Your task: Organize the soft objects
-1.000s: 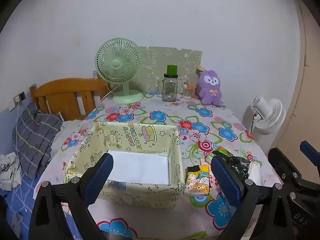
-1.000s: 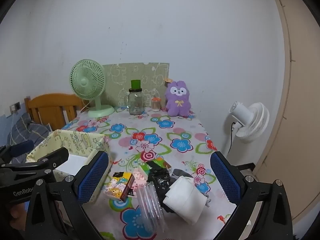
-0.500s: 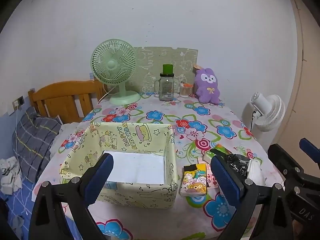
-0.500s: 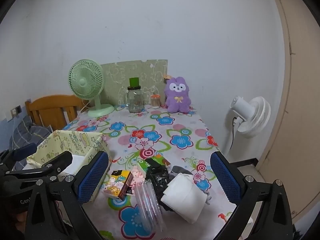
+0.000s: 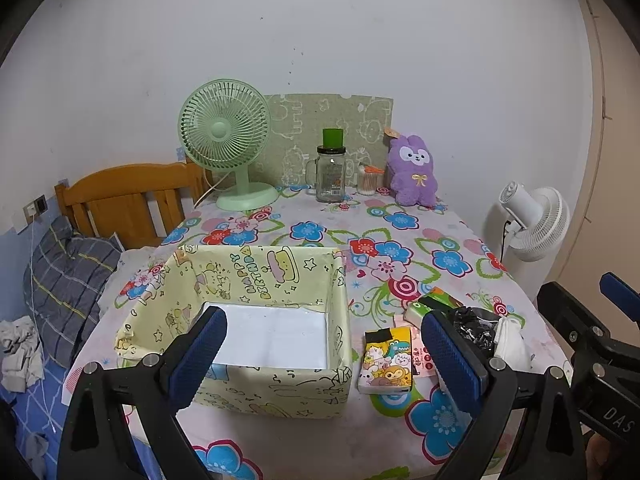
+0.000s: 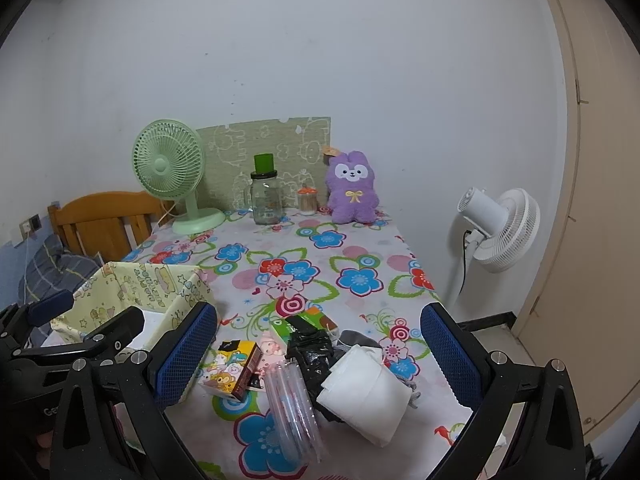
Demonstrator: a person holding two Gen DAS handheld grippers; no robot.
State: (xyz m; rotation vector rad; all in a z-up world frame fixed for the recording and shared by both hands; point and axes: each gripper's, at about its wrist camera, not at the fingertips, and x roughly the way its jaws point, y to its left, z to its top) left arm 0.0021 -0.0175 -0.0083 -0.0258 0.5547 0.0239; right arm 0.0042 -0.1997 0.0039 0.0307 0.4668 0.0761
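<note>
Both grippers hover above the near edge of the table [image 5: 460, 236], nothing in either. Left gripper [image 5: 324, 356]: jaws spread wide, held over the open yellow box [image 5: 256, 264], which stands at the table's near left corner. Box looks empty apart from its white floor, so it is probably the bin for the sorting.

Right gripper [image 6: 316, 348]: jaws equally wide, straddling the pile just right of the box. Pile holds a folded white cloth [image 6: 366, 392], a crumpled black bag [image 6: 310, 354] touching the cloth's left side, a cartoon tissue pack [image 6: 230, 368], a green pack [image 6: 310, 320] behind, and a clear plastic sleeve [image 6: 290, 412] in front.

Judgement: wide jaws suit the bulky cloth; it lies topmost and nearest, so the likely first pick. No grasp begun yet
</note>
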